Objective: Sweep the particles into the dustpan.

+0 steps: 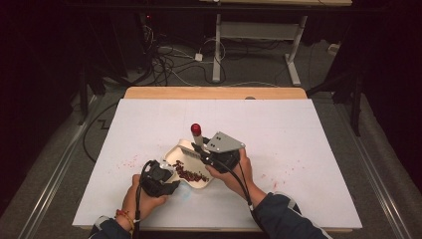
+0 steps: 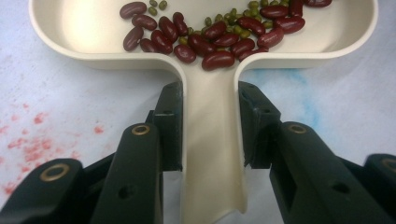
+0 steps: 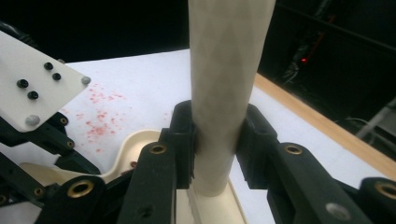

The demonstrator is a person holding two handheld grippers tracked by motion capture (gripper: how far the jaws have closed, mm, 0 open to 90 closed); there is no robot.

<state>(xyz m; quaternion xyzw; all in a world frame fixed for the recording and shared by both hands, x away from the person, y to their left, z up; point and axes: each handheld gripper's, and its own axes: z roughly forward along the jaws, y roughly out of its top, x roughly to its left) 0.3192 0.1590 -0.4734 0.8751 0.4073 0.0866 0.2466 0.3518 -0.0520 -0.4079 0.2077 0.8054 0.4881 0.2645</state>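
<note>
Cream scoop tray [image 1: 195,164] with red beans [image 2: 205,39] and tiny green ones, down on the white bench [image 1: 298,149].
Held by its handle in the left tongs [image 2: 210,126]; right tongs [image 3: 217,140] clenched around a cream brush handle [image 3: 224,93].

Light falls from above onto the white table [image 1: 298,149], which is evenly bright, while the room behind it sinks into near-black dimness with a single red lamp glowing. In the left gripper view a soft glare whitens the cream scoop [image 2: 84,28] ahead of the jaws, and the jaw bodies nearest the lens are slightly soft. In the right gripper view the cream handle [image 3: 224,70] between the jaws is blurred.
</note>
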